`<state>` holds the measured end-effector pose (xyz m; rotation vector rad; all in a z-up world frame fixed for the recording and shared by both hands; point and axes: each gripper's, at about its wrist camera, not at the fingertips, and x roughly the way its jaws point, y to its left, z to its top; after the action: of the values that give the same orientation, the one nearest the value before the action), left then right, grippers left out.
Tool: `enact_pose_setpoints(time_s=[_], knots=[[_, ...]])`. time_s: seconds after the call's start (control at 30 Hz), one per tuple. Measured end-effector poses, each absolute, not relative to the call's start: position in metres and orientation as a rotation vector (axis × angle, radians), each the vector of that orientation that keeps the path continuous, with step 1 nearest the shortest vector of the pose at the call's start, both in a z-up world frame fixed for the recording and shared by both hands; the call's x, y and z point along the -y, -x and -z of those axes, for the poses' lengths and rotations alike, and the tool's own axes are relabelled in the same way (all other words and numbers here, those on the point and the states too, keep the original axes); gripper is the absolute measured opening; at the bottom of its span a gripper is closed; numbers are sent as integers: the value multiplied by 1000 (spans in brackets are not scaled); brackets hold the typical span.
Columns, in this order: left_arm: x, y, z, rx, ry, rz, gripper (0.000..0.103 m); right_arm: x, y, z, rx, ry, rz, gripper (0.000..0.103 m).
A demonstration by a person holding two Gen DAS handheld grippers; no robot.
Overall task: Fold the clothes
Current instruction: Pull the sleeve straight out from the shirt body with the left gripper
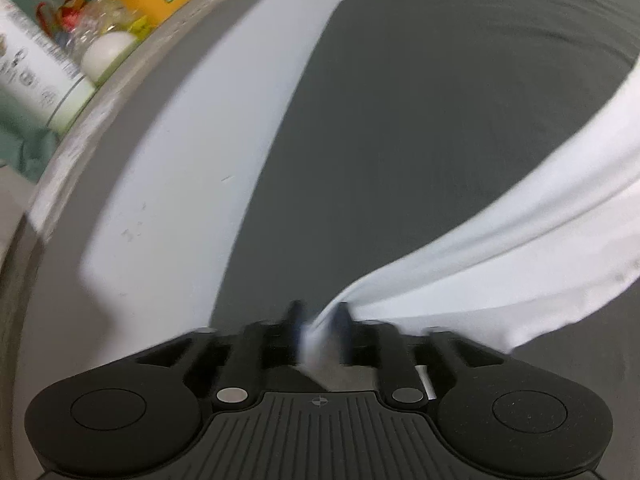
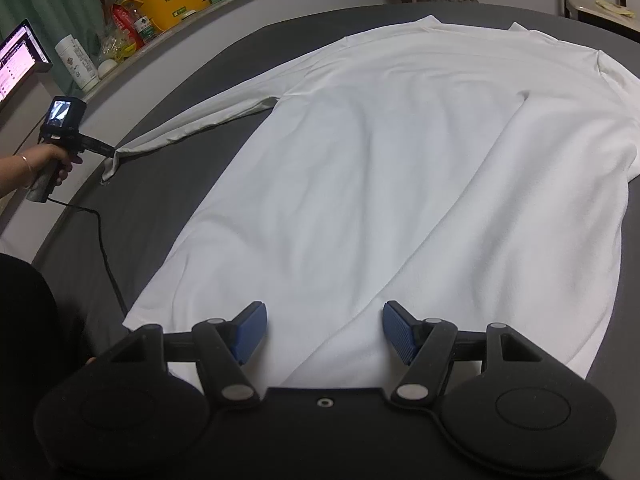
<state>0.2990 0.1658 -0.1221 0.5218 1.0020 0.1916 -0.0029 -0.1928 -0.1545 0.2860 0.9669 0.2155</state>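
Left gripper (image 2: 110,152) pinching white shirt (image 2: 400,168) sleeve cuff, right gripper (image 2: 324,330) spread, cable (image 2: 104,248) alongside

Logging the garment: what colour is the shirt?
Plain white shirt, best in the right wrist view.

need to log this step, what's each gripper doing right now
Left gripper: shut on the cuff of the white long-sleeved cotton shirt.
Right gripper: open, holding nothing, above the shirt's hem.

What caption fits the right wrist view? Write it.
Open right hand-held gripper over white shirt; left hand-held gripper pinches its sleeve cuff.
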Motion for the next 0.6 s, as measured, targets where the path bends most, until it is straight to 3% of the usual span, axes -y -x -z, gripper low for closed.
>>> enact_pose_setpoints(time_s=[0.03,0.1,0.23,0.43,0.47,0.53,0.6], knots=[[-169,-296,119,-995,-527,-200,75,193,3,155,-968,-285,-217,64],[-171,-280,110,-944,-543,-170,85,192,3,154,-967,-280,-220,64],[-158,-219,95,-745,-641,24,85,188,5,151,-962,-275,-236,64],[-114,-168,130,-612,-1091,180,84,180,7,152,-967,-256,-239,64],[-107,-166,135,-605,-1139,187,80,181,9,151,-966,-255,-238,64],[-100,-167,144,-624,-1173,171,59,183,10,151,-965,-258,-230,64],[-94,-173,153,-655,-1200,120,54,185,10,151,-964,-264,-219,64]])
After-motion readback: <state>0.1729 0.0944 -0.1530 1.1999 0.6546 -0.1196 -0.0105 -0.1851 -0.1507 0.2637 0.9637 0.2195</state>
